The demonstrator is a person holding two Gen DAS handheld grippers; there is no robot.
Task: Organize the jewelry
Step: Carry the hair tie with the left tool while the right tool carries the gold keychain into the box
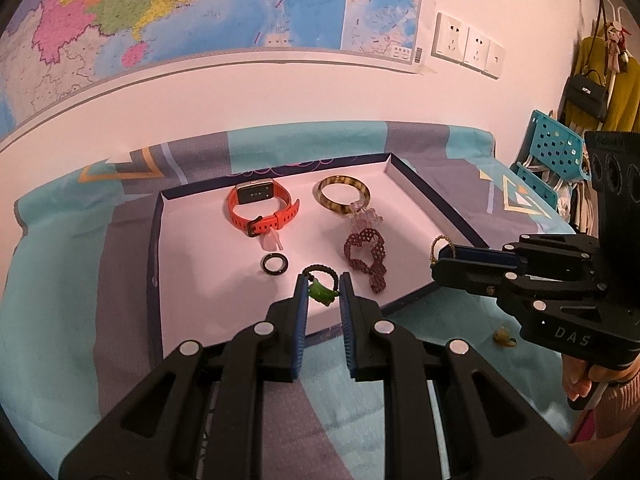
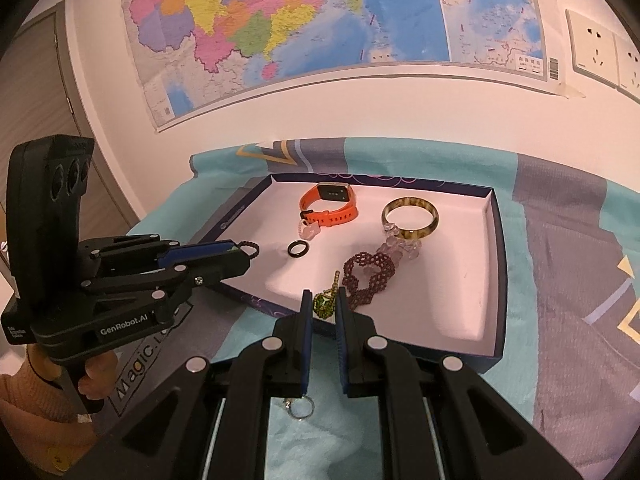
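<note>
**Green charms pinched on both sides, tray just ahead**

Green jade-like charm on a dark braided cord (image 1: 320,286) sits pinched between the narrow jaws of my left gripper (image 1: 323,294), its loop poking out past the tips over the near edge of the shallow white-lined tray with dark blue walls (image 1: 436,196). My right gripper (image 2: 323,308) is likewise nearly closed, clamped on a green beaded charm with a gold loop (image 2: 325,304), held just above the tray's near rim.

Already lying in the tray: an orange strap watch (image 1: 260,208) at the far left, a tortoiseshell bangle (image 1: 344,196) to the far right, a pale crystal bead cluster (image 1: 364,216) touching the bangle, a maroon beaded bracelet (image 1: 366,254) nearer, and a small black ring (image 1: 274,264).

My worry is the landing. Both grips are on small, dangling pieces, so a cord could snag a pad on release. The right charm hangs close to the maroon bracelet; set down carelessly, it would tangle there. A small metal split ring (image 2: 301,407) lies on the teal patterned cloth (image 2: 560,320) below my right jaws, easy to overlook.
</note>
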